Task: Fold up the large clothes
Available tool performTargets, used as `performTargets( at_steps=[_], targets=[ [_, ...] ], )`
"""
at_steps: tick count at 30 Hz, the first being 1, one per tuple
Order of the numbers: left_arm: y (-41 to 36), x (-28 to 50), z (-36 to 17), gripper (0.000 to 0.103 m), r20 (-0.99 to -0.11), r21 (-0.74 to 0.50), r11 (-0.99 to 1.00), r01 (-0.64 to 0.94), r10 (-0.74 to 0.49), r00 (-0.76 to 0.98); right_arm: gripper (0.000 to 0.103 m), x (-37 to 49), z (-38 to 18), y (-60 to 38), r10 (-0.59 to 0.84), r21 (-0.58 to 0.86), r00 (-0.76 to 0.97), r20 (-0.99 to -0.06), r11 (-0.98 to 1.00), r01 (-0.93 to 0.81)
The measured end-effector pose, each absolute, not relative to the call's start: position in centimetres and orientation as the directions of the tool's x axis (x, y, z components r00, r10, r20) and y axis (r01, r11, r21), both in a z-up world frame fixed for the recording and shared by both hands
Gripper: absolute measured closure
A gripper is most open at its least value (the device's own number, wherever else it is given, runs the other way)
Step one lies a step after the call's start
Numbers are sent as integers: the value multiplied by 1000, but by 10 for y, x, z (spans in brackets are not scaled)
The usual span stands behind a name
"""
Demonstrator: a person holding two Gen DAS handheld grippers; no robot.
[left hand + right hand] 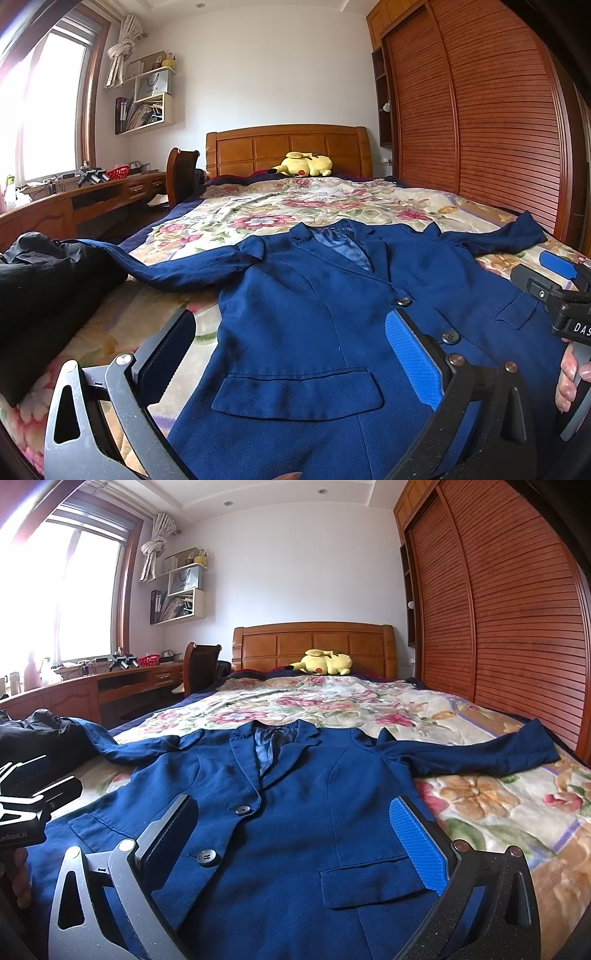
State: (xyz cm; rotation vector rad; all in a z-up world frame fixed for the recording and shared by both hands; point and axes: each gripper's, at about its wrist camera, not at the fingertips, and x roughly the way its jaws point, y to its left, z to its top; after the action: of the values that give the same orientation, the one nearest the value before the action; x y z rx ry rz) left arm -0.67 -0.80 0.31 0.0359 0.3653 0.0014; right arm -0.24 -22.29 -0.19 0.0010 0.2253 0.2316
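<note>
A navy blue blazer [295,812] lies face up and spread flat on the bed [498,812], over a floral blanket [280,210]. Its long axis runs from the near hem to the collar, and the collar points toward the wooden headboard [314,646]. The front is closed, with two dark buttons down the middle and a flap pocket on each side. Both sleeves stretch outward, roughly across the bed: one reaches toward the slatted wardrobe [498,609], the other toward a heap of black clothing [40,280] at the bed's edge on the window side.

The left gripper [288,354] hovers above the lower part of the blazer with its jaws spread wide and nothing between them. The right gripper [295,838] hovers likewise above the hem area, jaws released and empty. A yellow plush toy [325,662] rests against the headboard, well apart from the blazer.
</note>
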Motion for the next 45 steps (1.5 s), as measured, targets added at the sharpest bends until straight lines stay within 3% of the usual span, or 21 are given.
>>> performTargets(
  at_steps=[45],
  targets=[
    [-7,-8,2,0,-354,35,999,9,4,935,0,-2,-3,-223,233,45,947,-221,972,-229]
  ],
)
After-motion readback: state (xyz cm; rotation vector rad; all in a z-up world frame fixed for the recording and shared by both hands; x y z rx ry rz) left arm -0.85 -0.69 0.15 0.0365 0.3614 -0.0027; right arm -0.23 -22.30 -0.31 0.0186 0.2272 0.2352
